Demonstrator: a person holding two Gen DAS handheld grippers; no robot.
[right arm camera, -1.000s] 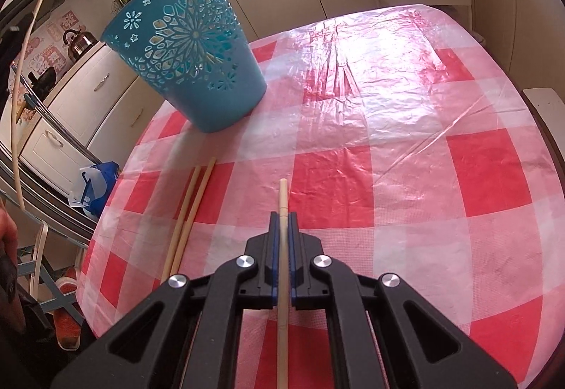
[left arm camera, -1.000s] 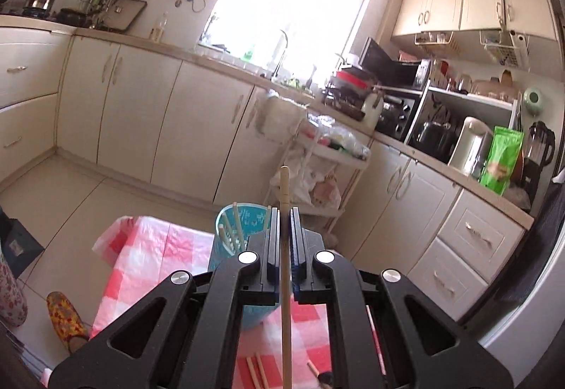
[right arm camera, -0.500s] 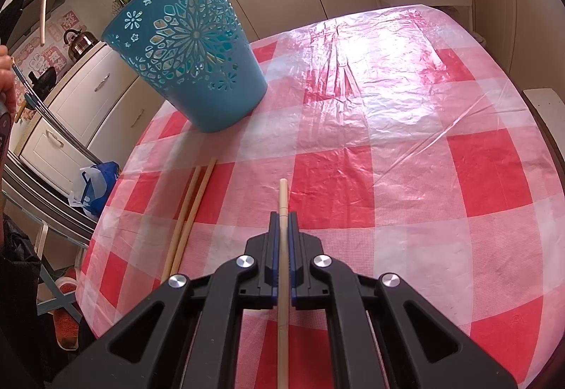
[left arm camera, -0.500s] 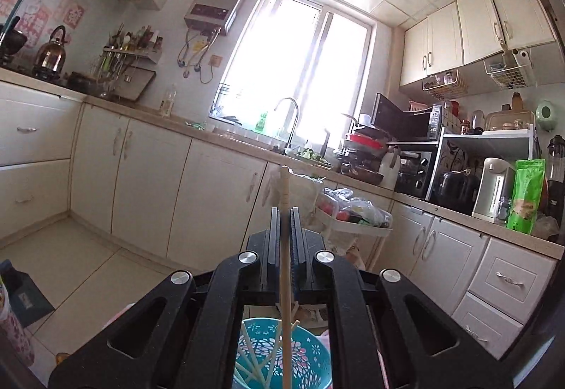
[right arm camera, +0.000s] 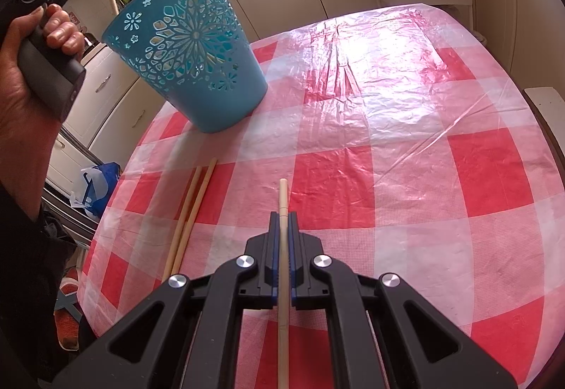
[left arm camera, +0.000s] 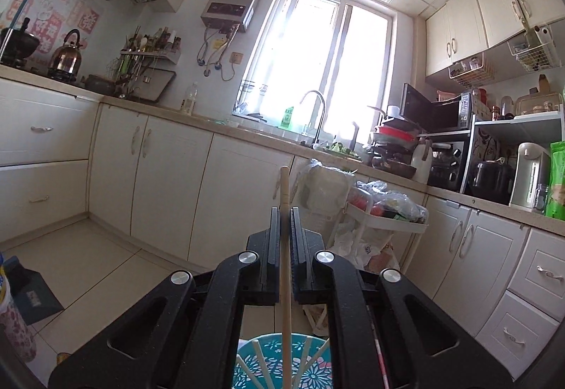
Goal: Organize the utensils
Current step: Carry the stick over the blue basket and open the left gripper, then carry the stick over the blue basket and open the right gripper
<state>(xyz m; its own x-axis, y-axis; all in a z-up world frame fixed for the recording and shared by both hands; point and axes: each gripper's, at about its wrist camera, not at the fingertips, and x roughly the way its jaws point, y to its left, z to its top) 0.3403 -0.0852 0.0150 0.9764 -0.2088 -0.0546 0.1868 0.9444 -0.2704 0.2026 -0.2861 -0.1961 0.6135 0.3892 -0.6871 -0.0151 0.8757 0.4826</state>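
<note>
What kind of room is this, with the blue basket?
It looks like a home kitchen. There is a sink tap under the window, a kettle on the stove side, and a microwave on the counter, with cream cupboards all around.

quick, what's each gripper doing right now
Left gripper: closed on a chopstick, above the blue basket.
Right gripper: closed on another chopstick, over the table.
</note>
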